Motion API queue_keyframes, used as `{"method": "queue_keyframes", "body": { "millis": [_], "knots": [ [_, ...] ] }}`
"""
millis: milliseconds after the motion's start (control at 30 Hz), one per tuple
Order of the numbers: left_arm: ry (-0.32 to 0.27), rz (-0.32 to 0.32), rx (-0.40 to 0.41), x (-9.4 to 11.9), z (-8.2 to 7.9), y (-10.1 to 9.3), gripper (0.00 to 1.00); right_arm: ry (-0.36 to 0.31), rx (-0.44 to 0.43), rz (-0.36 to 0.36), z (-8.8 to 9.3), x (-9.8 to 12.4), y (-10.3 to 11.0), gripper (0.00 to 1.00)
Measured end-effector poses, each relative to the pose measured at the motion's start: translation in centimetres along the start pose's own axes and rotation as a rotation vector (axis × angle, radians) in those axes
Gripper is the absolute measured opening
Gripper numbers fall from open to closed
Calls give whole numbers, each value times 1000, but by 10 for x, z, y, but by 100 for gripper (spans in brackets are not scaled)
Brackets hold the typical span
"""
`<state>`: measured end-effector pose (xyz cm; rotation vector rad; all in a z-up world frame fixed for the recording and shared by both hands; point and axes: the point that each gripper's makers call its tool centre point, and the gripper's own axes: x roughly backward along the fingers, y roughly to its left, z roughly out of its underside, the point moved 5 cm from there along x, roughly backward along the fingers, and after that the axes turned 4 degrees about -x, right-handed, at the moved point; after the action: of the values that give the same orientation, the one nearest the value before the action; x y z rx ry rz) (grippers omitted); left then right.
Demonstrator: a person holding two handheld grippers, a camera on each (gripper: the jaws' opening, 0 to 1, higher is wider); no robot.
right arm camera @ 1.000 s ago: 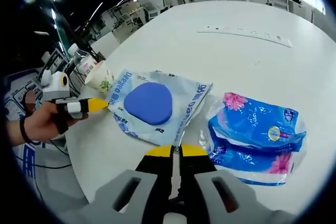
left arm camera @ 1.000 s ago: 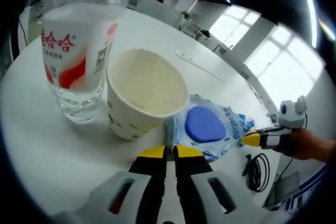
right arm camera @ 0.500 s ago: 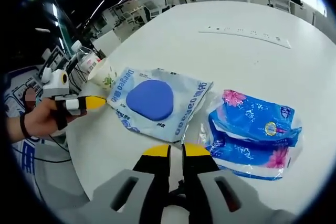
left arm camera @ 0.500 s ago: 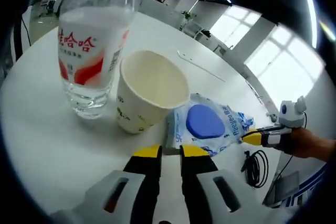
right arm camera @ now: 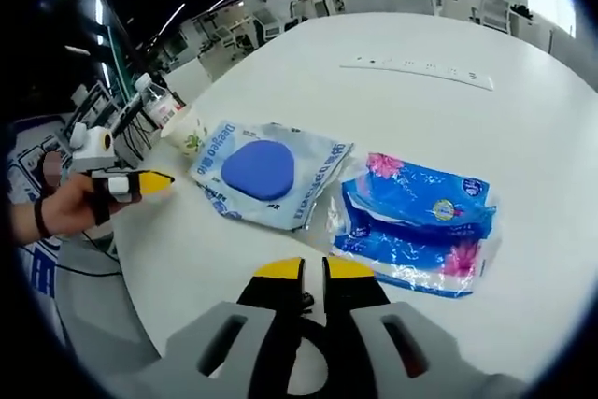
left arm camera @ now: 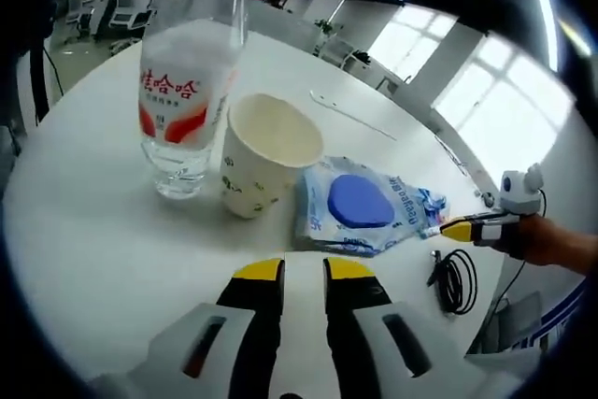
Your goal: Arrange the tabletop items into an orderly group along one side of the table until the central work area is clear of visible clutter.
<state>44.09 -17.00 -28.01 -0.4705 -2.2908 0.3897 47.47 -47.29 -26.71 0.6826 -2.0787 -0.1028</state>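
on the white counter [right arm camera: 523,137] four items lie in a loose row: a clear water bottle [left arm camera: 187,91] standing upright, a paper cup [left arm camera: 264,163] touching or just beside it, a flat wipes pack with a blue lid [left arm camera: 360,207] next along, and a blue tissue pack [right arm camera: 420,221] at the far end of the row. the left hand-held gripper [left arm camera: 302,270] hovers near the counter edge just short of the cup and wipes pack, its jaws slightly apart and holding nothing. the right hand-held gripper [right arm camera: 312,268] hangs short of the seam between the wipes pack and the tissue pack, jaws nearly together and empty. the tissue pack lies ahead and to the right of the right hand-held gripper, its long axis running crosswise to the jaws; that hand looks the nearer one to nudge it toward the others.
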Motion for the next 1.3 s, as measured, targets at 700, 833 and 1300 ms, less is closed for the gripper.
{"method": "queue_keyframes", "body": {
  "millis": [700, 833, 1300],
  "knots": [
    [53, 16, -210, 41, 9, -15, 21, -94, -98, 173, 0, 48, -74, 7],
    [53, 21, -219, 47, 11, -18, 23, -86, -105, 196, -1, 49, -85, 8],
    [48, 45, -225, 65, 23, -44, 27, -98, -182, 218, -3, 30, -107, 11]
  ]
}}
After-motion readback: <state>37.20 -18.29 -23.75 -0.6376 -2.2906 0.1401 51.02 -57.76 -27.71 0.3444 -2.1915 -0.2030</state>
